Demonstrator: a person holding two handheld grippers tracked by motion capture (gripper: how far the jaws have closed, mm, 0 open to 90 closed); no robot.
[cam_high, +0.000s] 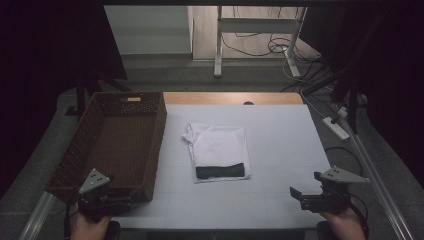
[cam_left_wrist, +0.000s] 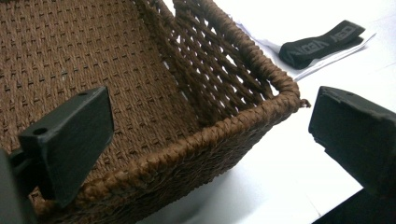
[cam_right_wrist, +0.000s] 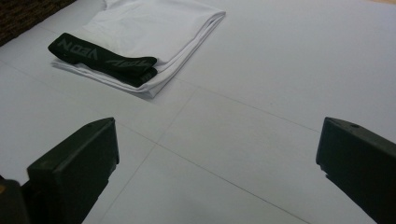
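Observation:
A folded white garment (cam_high: 218, 144) with a black lettered waistband (cam_high: 220, 171) along its near edge lies mid-table. A brown woven basket (cam_high: 150, 145) stands at the left. My left gripper (cam_high: 125, 200) hovers by the basket's near right corner, open and holding nothing. In the left gripper view the gripper (cam_left_wrist: 215, 112) frames the basket's corner rim (cam_left_wrist: 261, 107), with the waistband (cam_left_wrist: 322, 42) beyond. My right gripper (cam_high: 298, 197) is near the table's front right, open and pointing left. Its own view shows the gripper (cam_right_wrist: 219, 135) over bare table, the garment (cam_right_wrist: 154, 28) and waistband (cam_right_wrist: 102, 58) farther off.
The white table top (cam_high: 280, 140) has a wooden strip (cam_high: 232, 98) along its far edge. Beyond it stand a white frame (cam_high: 218, 45) and loose cables (cam_high: 280, 46) on the floor. A power strip (cam_high: 336, 127) lies off the right side.

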